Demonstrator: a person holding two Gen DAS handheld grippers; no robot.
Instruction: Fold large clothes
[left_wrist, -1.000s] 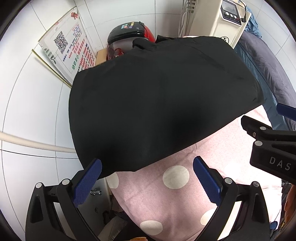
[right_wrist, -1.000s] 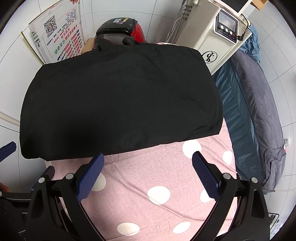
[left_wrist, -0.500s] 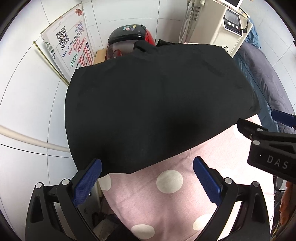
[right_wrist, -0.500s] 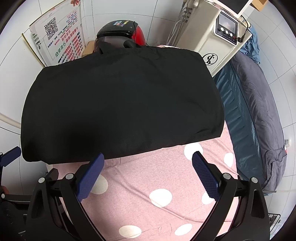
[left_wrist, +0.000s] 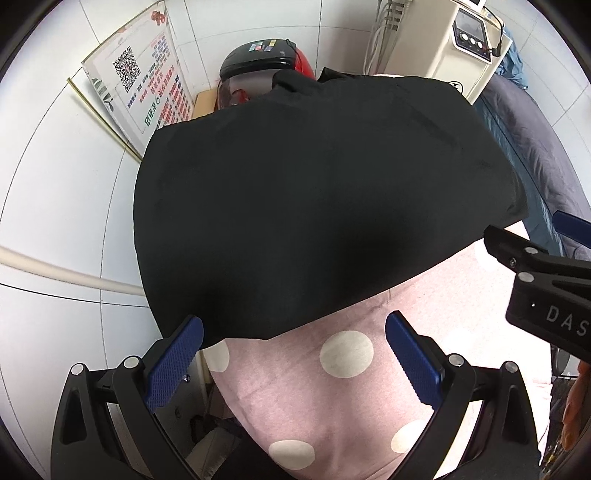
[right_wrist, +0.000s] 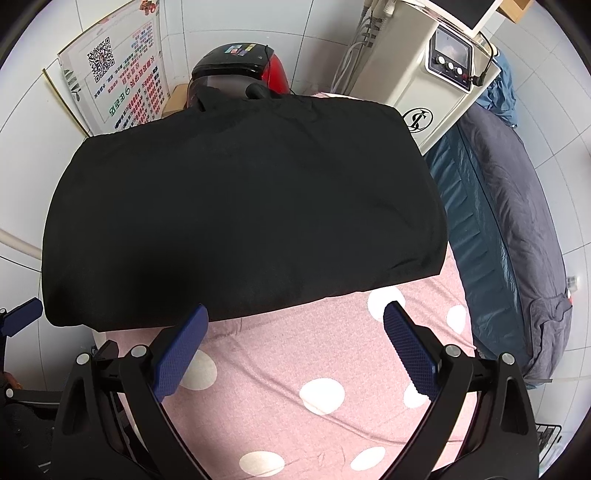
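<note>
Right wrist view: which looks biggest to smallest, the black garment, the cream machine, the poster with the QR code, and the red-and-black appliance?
1. black garment, by far the largest.
2. cream machine.
3. poster, close to the machine; the fisheye makes this unsure.
4. red-and-black appliance, smallest, partly hidden behind the garment.

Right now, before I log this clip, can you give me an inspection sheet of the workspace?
Surface: pink sheet with white polka dots, lightly creased.
Job's things: black garment, folded into a rough rectangle, lying flat on the sheet.
Clutter: nothing seen on the sheet besides the garment.
Grippers: left hand-held gripper open, empty, at the garment's near edge; right hand-held gripper open, empty.
Cables: white cables run along the cream machine; a black plug sits in its panel.
Surroundings: white tiled wall, printed notice with QR code, red and black appliance, grey-blue bedding.
</note>
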